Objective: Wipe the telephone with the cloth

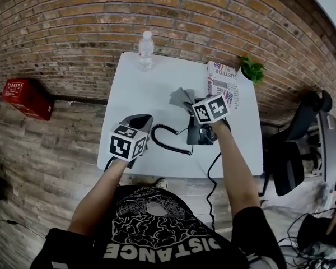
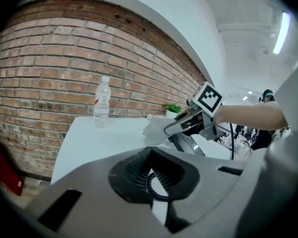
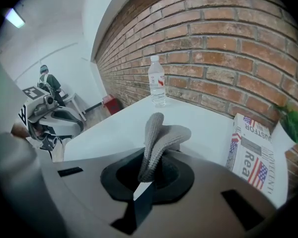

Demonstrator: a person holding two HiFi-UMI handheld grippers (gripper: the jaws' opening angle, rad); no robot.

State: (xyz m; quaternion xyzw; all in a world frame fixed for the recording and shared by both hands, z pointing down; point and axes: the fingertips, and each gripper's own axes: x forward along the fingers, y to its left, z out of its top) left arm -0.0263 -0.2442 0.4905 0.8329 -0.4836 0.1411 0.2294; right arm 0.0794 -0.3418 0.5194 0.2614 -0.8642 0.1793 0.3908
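Cloth [image 3: 159,137] of grey ribbed knit, folded and bunched, juts from the closed jaws of the right gripper [image 1: 192,106] over the white counter [image 1: 135,86], just beyond the black telephone [image 1: 200,134]. The left gripper [image 1: 134,132] has its jaws clamped on the dark handset [image 1: 141,120], whose coiled cord [image 1: 169,137] trails back to the telephone.

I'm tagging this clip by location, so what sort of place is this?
Probably an office or lab workspace. A white table stands against a brick wall, an office chair sits beside it, and a strip light runs along the ceiling.
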